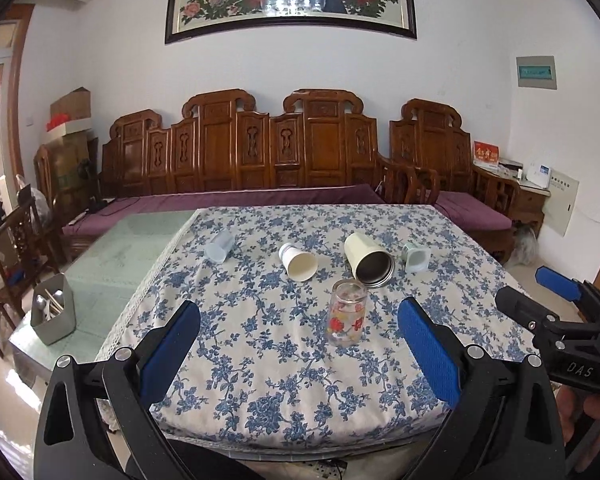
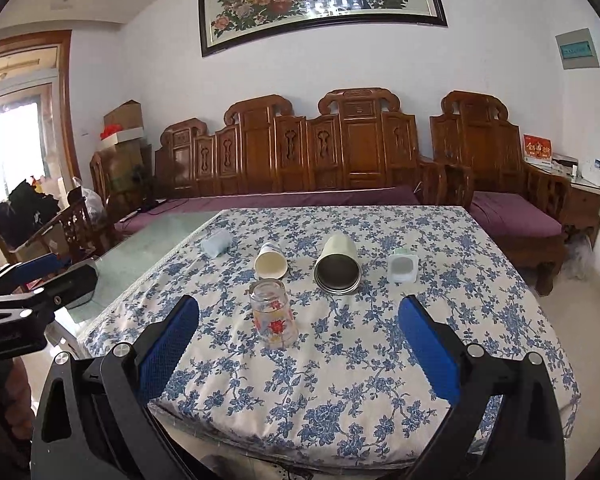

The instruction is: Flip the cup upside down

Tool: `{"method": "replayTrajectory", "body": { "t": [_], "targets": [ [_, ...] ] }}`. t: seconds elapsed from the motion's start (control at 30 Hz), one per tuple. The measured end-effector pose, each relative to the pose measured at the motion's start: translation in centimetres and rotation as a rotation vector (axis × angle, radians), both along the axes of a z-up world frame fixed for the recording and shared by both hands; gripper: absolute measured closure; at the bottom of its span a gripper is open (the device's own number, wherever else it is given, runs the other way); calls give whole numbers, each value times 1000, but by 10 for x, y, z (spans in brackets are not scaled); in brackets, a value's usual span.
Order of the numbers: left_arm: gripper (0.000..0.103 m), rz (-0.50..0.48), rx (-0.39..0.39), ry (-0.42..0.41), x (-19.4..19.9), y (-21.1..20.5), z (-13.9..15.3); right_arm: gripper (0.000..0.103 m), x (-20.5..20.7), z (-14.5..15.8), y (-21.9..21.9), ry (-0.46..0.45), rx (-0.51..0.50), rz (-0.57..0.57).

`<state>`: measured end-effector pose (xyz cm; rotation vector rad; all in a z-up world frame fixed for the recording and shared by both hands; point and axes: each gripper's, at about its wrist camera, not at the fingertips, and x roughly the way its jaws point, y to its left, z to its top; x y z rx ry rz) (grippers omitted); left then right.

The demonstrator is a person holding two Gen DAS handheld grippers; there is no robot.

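Note:
A clear glass cup with red flowers (image 1: 347, 313) stands upside down on the blue floral tablecloth (image 1: 284, 380), near the front; it also shows in the right wrist view (image 2: 274, 314). My left gripper (image 1: 300, 344) is open and empty, held back from the glass near the table's front edge. My right gripper (image 2: 300, 344) is open and empty, the glass ahead between its fingers but farther off. The right gripper shows at the right edge of the left wrist view (image 1: 560, 300).
Behind the glass several cups lie on their sides: a pale blue cup (image 1: 219, 248), a paper cup (image 1: 298, 262), a cream steel-lined tumbler (image 1: 368, 260) and a small green cup (image 1: 415, 258). A grey cutlery holder (image 1: 54, 308) stands on the glass table at left. A carved wooden sofa (image 1: 280, 152) is behind.

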<state>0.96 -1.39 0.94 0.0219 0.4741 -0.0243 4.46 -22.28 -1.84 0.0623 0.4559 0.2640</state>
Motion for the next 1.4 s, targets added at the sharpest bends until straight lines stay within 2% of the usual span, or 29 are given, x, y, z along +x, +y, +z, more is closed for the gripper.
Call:
{"method": "replayTrajectory", "body": {
  "t": [1.4],
  "targets": [
    [8,-4,-10,-11,-4,-1,4,3,0,-4,1,2,4,3]
  ]
}}
